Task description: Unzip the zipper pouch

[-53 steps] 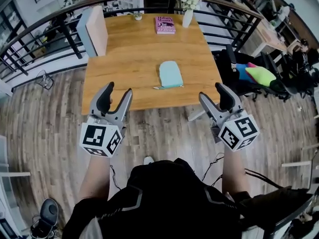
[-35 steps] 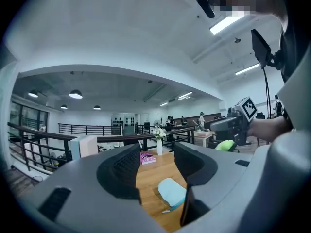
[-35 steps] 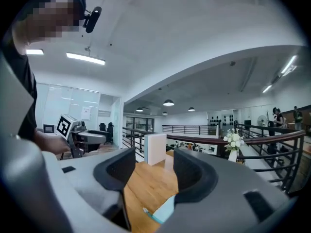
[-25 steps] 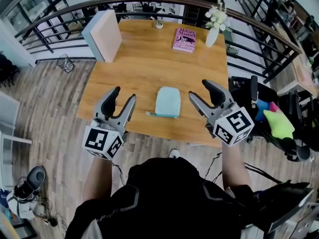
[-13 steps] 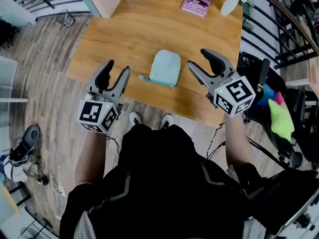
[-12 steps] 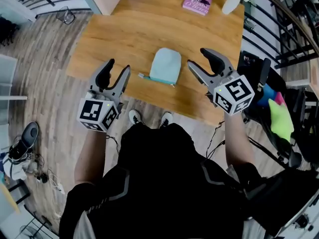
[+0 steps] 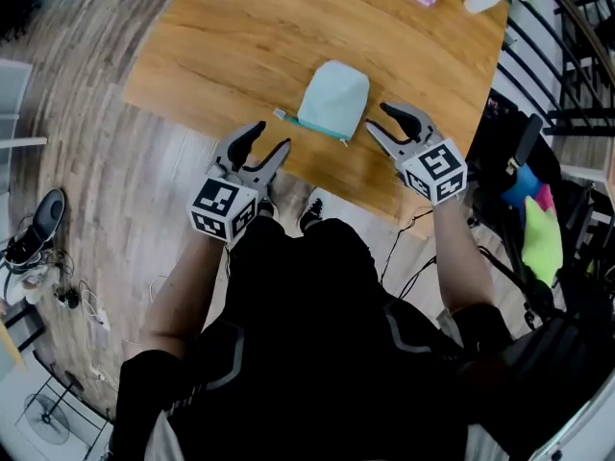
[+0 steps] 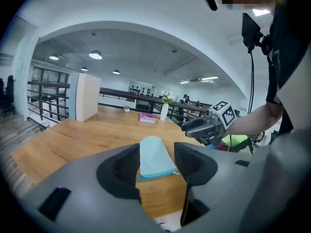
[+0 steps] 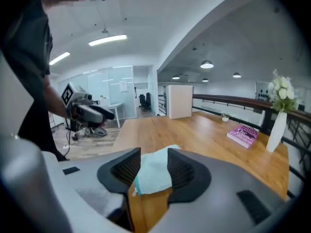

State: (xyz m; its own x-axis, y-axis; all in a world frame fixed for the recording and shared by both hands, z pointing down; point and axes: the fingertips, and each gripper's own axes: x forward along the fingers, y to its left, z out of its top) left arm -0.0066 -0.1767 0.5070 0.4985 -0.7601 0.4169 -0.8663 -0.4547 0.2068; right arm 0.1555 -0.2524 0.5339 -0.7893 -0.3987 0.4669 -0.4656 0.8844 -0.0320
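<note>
Hand-held gripper states first: your left hand-held gripper (image 7: 271, 138) has its jaws wide apart with nothing in them. The jaws of your right hand-held gripper (image 7: 378, 119) have just been closing but stand partly apart, also gripping nothing. The zipper pouch (image 7: 334, 99) lies flat on the table (image 7: 221, 46), close to its near edge and ahead of both tools. Its zipper (image 7: 312, 128) runs along the pouch's near side, crosswise to you, from one gripper toward the other. Your right hand-held gripper is the nearer, just beside the pouch's right corner. The left one sits off the table's edge, near the zipper end that sticks out to the left. Which end carries the slider is too small to confirm. Expect one tool to pin the fabric while the other pulls along that crosswise line.
</note>
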